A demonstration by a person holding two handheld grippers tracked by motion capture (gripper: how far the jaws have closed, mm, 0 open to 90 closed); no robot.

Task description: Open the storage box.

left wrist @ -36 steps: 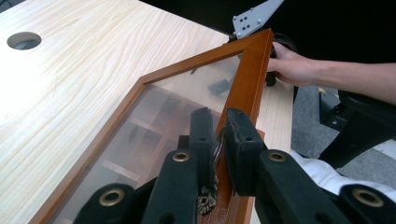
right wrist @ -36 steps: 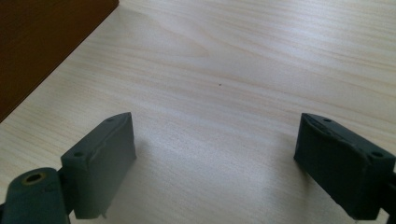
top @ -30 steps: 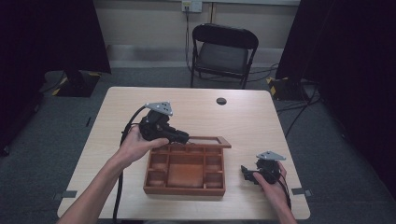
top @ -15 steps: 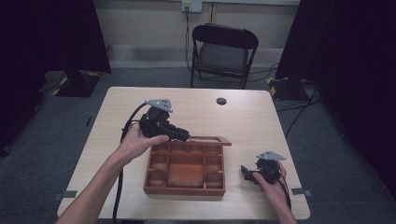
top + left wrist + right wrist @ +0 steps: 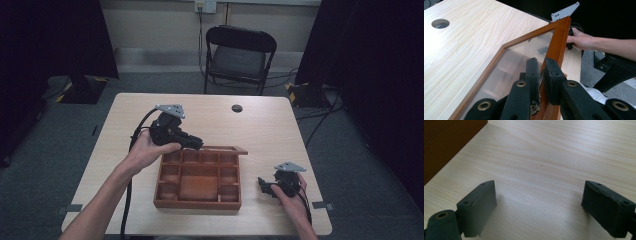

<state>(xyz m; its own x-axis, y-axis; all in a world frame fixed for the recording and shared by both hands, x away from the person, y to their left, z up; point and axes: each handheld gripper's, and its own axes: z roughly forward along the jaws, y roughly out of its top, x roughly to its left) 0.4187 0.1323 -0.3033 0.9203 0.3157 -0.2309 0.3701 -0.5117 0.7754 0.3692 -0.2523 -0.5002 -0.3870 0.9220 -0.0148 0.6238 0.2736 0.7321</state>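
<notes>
Glass-paned lid (image 5: 524, 53) of the wooden compartment box (image 5: 199, 178) is raised on its far edge, box sitting mid-desk (image 5: 260, 125). Left hand-held gripper (image 5: 196, 143) is clamped on the lid's wooden frame rail, jaws nearly closed around it. Looks like the lid-swing step, open or close I can't tell. Next move needs an arc following the hinge line, grip kept square so the frame doesn't twist. Right hand-held gripper (image 5: 539, 207) rests on the desk just beside the box, jaws spread, empty.

Counted: one wooden box (image 5: 198, 181) with one glass lid (image 5: 524, 53), two grippers, one table (image 5: 260, 125), one chair (image 5: 239, 55).
</notes>
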